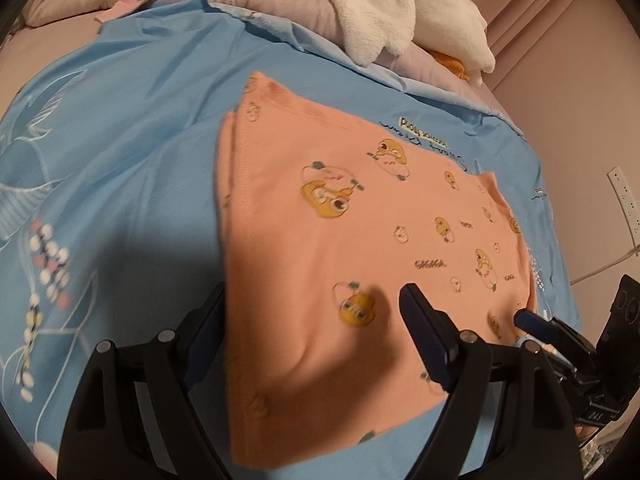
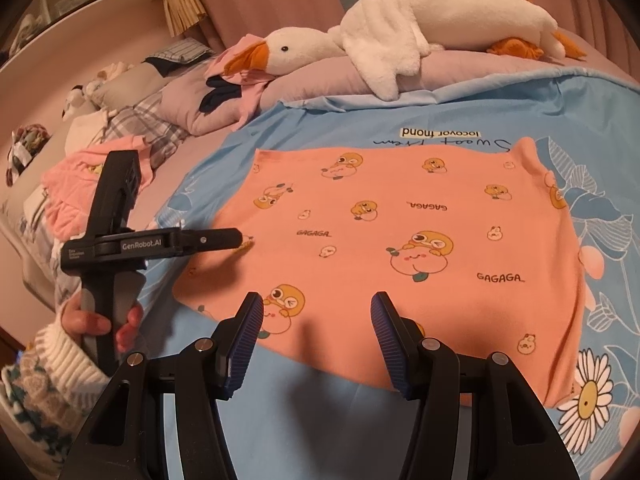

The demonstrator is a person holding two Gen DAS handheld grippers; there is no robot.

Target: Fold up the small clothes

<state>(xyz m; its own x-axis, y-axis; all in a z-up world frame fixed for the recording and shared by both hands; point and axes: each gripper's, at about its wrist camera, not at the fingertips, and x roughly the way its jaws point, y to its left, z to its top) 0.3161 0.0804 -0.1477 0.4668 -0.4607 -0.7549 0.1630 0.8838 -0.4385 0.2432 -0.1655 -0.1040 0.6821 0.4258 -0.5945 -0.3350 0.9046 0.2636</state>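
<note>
left gripper (image 1: 316, 300) is standing with its jaws spread wide, nothing pinched; in the left wrist view one finger is sitting off the cloth's left edge and partly hidden behind it, the other is lying over the peach cloth, and whether the pads are touching the fabric cannot be told. in the right wrist view the same tool is showing side-on at the cloth's left edge, its tip at the border, with a hand (image 2: 100, 326) in a knitted cuff wrapping the handle. right gripper (image 2: 316, 312) is hanging over the near edge of the cloth with its blue ribbed pads parted about halfway and nothing between them; its shadow is falling on the fabric, and contact cannot be told. the peach garment (image 2: 400, 240), printed with small cartoon figures and the word gagaga, is lying flat and spread on the blue floral bedsheet (image 2: 592, 108), roughly in the middle of it, with one corner turned up at the far right. beyond it a lilac quilt (image 2: 320, 76) is bunching along the far side, with a white plush goose (image 2: 400, 28) lying across it. to the left, off the sheet, a pink garment (image 2: 68, 184) is sitting in a heap near plaid bedding.
</note>
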